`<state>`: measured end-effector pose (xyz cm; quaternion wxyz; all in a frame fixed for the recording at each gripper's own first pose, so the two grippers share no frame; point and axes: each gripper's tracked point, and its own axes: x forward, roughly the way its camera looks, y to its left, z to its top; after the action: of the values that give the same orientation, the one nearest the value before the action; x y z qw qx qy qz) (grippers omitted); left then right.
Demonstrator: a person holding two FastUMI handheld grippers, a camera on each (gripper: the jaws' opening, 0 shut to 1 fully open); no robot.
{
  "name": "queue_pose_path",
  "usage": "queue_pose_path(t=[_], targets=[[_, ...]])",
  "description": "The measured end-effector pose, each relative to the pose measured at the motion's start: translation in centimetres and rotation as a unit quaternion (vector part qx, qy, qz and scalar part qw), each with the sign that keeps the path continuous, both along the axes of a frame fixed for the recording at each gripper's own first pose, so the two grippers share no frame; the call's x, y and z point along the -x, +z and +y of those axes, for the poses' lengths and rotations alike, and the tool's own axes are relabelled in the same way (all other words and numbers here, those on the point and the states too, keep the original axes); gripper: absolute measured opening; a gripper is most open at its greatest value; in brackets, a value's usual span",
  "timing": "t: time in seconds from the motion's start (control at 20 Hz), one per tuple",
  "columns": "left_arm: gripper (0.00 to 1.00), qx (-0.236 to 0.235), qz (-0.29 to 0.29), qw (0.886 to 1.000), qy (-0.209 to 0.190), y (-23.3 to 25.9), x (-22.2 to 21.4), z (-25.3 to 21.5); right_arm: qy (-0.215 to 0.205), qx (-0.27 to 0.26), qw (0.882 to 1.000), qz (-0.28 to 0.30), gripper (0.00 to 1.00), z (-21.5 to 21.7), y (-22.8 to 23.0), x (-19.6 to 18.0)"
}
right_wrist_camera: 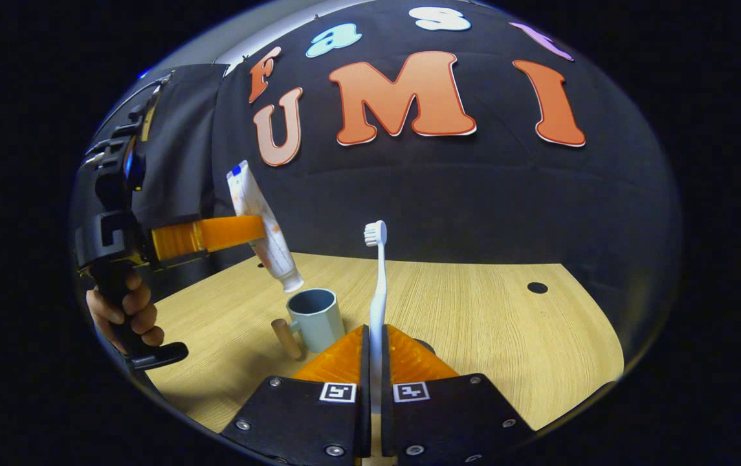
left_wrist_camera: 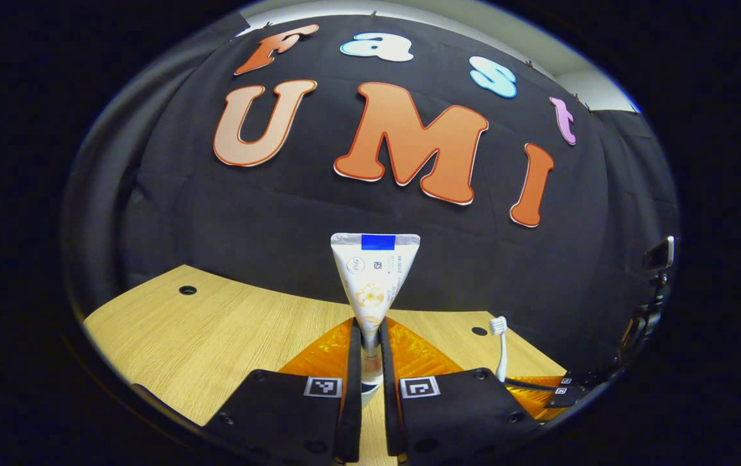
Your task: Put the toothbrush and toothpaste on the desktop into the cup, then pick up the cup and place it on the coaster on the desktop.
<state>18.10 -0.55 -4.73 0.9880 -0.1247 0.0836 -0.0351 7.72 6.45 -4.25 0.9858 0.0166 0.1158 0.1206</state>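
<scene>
In the left gripper view my left gripper (left_wrist_camera: 370,343) is shut on a white toothpaste tube (left_wrist_camera: 373,278), crimped end up and cap down. The right gripper view shows that tube (right_wrist_camera: 260,220) tilted, its cap just above the rim of a pale blue cup (right_wrist_camera: 315,317) with a wooden handle, held by the left gripper (right_wrist_camera: 241,233). My right gripper (right_wrist_camera: 375,346) is shut on a white toothbrush (right_wrist_camera: 378,278), upright with the bristles on top, to the right of the cup. The toothbrush head (left_wrist_camera: 498,336) also pokes up at the right of the left gripper view.
The wooden desktop (right_wrist_camera: 486,323) has round cable holes (right_wrist_camera: 537,287) near its back edge. A hand (right_wrist_camera: 127,314) grips the left gripper's handle at the left. A dark round edge, maybe the coaster, peeks out behind my right gripper's fingers (right_wrist_camera: 427,346).
</scene>
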Motion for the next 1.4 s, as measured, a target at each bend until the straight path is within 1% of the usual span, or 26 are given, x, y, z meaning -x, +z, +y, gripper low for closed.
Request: queue_pose_path(t=[0.15, 0.35, 0.65, 0.9, 1.0, 1.05, 1.1, 1.15, 1.25, 1.35, 1.4], targets=[[0.19, 0.007, 0.026, 1.0, -0.001, -1.8, -0.7, 0.1, 0.006, -0.001, 1.0, -0.01, 0.07, 0.5, 0.3, -1.3], [0.19, 0.005, 0.057, 0.998, -0.001, -4.0, -1.1, 0.4, 0.006, -0.014, 1.0, -0.02, 0.06, 0.8, 0.7, -2.8], [0.19, -0.024, 0.091, 0.995, -0.013, -6.0, -0.9, 0.3, 0.011, -0.035, 0.998, -0.049, 0.06, 1.6, 2.1, -4.3], [0.2, -0.052, 0.091, 0.994, -0.025, -6.8, -1.1, 0.5, 0.02, -0.057, 0.995, -0.077, 0.06, 2.6, 3.5, -5.3], [0.22, -0.055, 0.097, 0.993, -0.031, -7.1, -0.9, 0.5, 0.028, -0.066, 0.993, -0.095, 0.07, 3.2, 4.3, -5.6], [0.2, -0.054, 0.096, 0.993, -0.032, -7.4, -1.0, 0.4, 0.032, -0.071, 0.991, -0.106, 0.07, 3.6, 4.9, -5.7], [0.24, -0.052, 0.101, 0.993, -0.035, -7.3, -0.9, 0.4, 0.037, -0.077, 0.99, -0.116, 0.07, 4.0, 5.3, -5.9], [0.24, -0.051, 0.101, 0.993, -0.034, -7.6, -1.0, 0.4, 0.042, -0.084, 0.988, -0.126, 0.07, 4.5, 5.8, -6.1], [0.27, -0.045, 0.106, 0.993, -0.032, -7.8, -0.7, 0.4, 0.05, -0.099, 0.983, -0.143, 0.07, 5.2, 6.7, -6.6], [0.31, -0.044, 0.085, 0.995, -0.026, -6.8, -0.7, 0.9, 0.055, -0.116, 0.979, -0.156, 0.06, 5.9, 7.3, -7.3], [0.29, -0.043, 0.074, 0.996, -0.026, -6.3, -0.8, 1.0, 0.057, -0.123, 0.977, -0.162, 0.06, 6.3, 7.5, -7.5]])
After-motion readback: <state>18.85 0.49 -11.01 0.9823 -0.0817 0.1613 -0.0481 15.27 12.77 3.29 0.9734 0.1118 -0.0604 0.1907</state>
